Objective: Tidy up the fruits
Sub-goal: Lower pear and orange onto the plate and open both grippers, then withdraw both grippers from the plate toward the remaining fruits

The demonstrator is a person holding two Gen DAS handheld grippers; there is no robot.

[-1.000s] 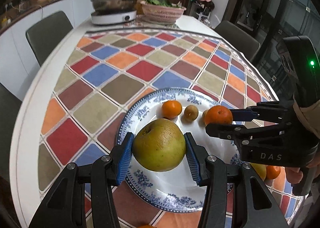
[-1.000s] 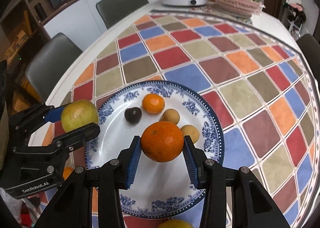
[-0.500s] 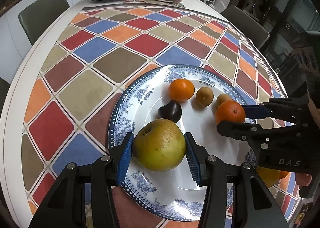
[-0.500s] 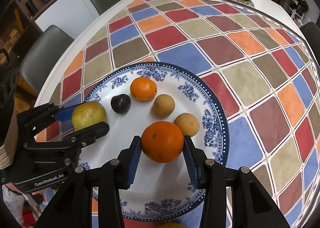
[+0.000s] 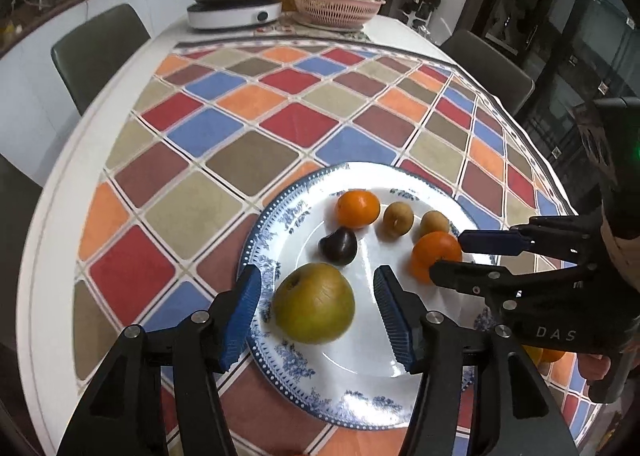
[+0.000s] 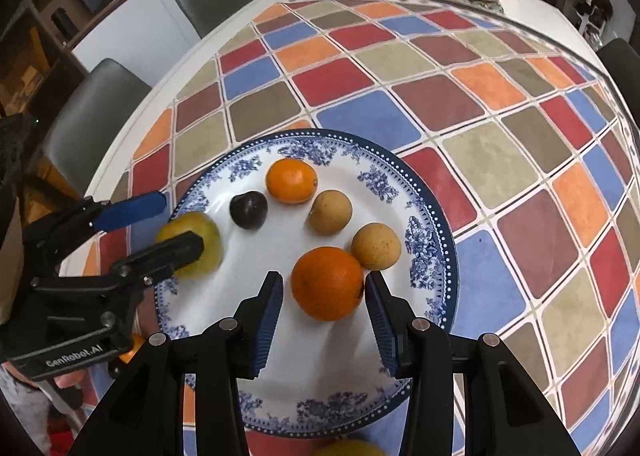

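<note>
- Our left gripper (image 5: 316,310) is spread wide; the green pear (image 5: 314,308) sits free between its pads, on the blue-patterned plate (image 5: 280,360).
- Our right gripper (image 6: 324,316) is spread too; the big orange (image 6: 327,283) rests on the plate, its right side just at the right pad.
- We judge the step in hand is releasing both fruits.
- Next, we think both grippers should back away without pushing the fruits, then go for the fruits we glimpse beside the plate.

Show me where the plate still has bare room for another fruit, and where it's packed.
Free: the near part of the plate, between the big orange and the near rim, partly under the open right gripper. Crowded: the far half, where the small orange, dark plum and two brown fruits cluster; the pear fills the left side.
</note>
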